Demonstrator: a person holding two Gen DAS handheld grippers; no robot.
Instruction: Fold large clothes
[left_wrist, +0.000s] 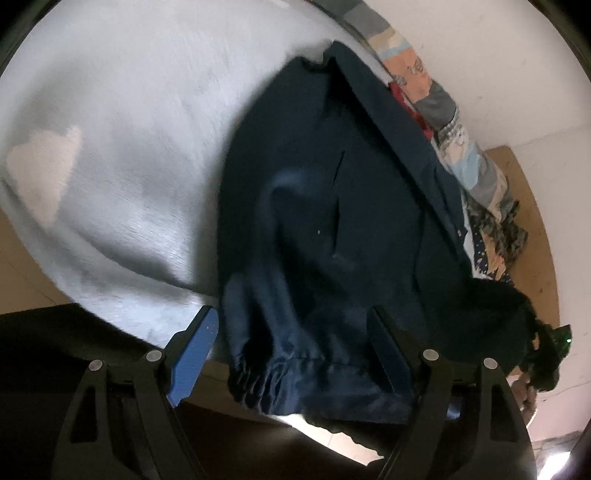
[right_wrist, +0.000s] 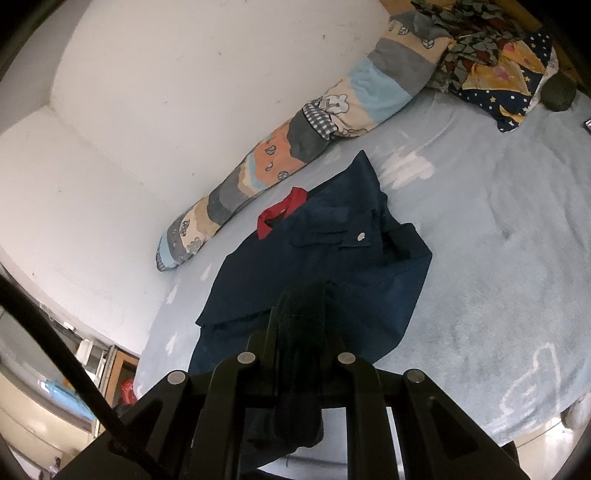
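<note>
A navy jacket with a red inner collar lies spread on a light blue bed sheet. My right gripper is shut on a dark ribbed edge of the jacket at its near end. In the left wrist view the jacket fills the middle. Its gathered, shiny elastic hem lies between the fingers of my left gripper. That gripper stands open, its blue pads wide apart and not pressing the cloth.
A long patterned bolster lies along the white wall behind the jacket. A crumpled patterned quilt sits at the far right end of the bed. The bed's near edge runs just beyond my left gripper.
</note>
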